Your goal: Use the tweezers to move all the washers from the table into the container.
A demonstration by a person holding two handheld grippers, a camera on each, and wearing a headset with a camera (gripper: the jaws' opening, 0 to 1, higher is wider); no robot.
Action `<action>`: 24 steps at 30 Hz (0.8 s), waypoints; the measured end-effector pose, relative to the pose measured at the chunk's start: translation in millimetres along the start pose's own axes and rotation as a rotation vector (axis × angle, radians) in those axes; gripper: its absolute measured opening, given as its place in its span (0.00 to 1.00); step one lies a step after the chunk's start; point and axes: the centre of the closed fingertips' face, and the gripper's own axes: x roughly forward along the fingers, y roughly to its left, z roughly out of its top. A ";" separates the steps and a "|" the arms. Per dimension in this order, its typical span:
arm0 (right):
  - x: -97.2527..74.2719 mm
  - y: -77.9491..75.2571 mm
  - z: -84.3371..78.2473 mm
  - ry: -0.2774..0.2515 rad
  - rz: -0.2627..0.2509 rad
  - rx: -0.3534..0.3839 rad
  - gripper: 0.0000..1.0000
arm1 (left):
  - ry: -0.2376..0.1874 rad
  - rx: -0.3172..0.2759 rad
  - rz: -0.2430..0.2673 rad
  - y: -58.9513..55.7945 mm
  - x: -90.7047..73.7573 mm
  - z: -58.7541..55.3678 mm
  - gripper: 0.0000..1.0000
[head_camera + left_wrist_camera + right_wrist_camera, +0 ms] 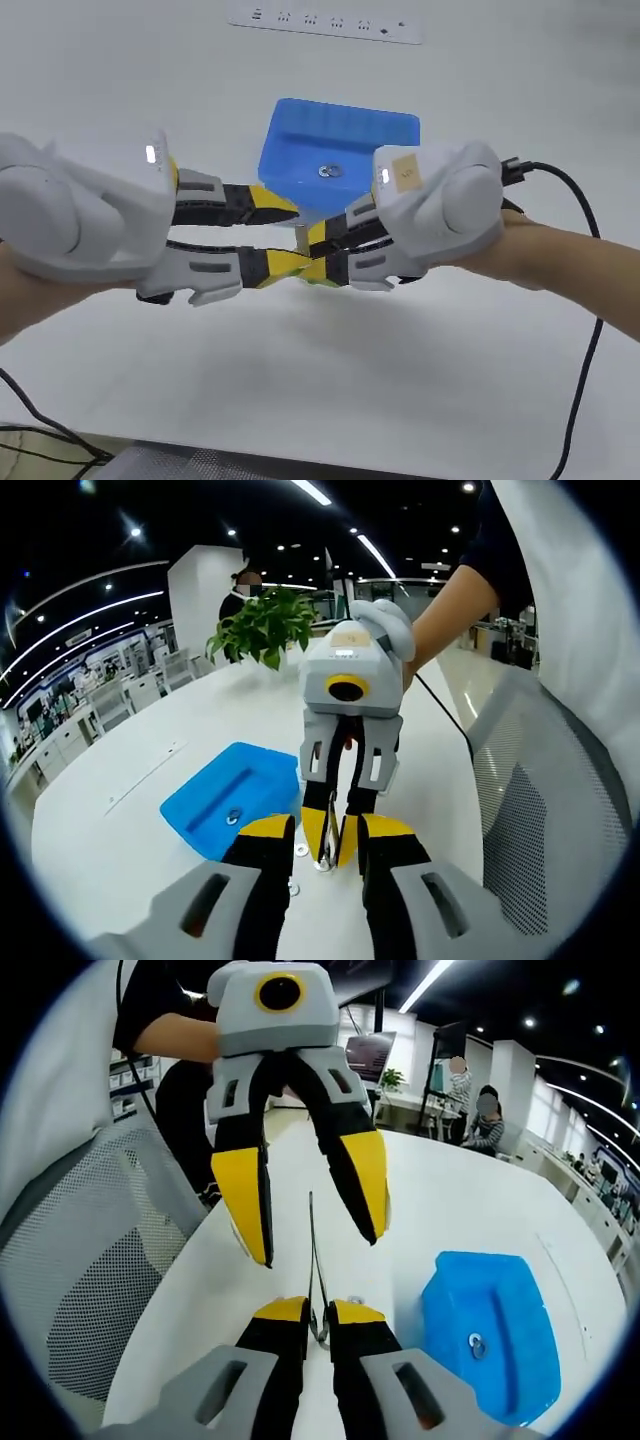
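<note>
White table (pixel 320 380), mesh chair (pixel 90 1260) (grey), ceiling striplights (pixel 312 492)

Two grippers are in view: one left gripper (pixel 295 240) and one right gripper (pixel 318 252). There is one pair of tweezers (pixel 312 1250). One blue container (pixel 300 130) sits on the far side of the one table (pixel 320 380). Three washers can be counted: one washer in the container (pixel 328 171) and two on the table, a first table washer (pixel 301 850) and a second table washer (pixel 292 887) nearer. One power strip (pixel 325 22) lies at the far edge. One plant (pixel 262 628) and one mesh chair (pixel 90 1260) show beyond.
</note>
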 end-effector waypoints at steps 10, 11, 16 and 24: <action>-18.9 -8.6 24.9 -0.064 -0.060 0.044 0.09 | -0.037 -0.024 0.074 3.3 -24.4 4.9 0.39; -21.8 -10.8 27.8 -0.071 -0.070 0.049 0.09 | -0.037 -0.025 0.083 3.9 -26.8 4.7 0.40; -36.0 -24.3 40.9 -0.100 -0.121 0.046 0.09 | -0.065 -0.064 0.150 12.9 -35.7 5.9 0.50; -61.9 -63.1 57.1 -0.141 -0.203 0.054 0.09 | -0.141 -0.149 0.226 23.1 -47.5 9.8 0.66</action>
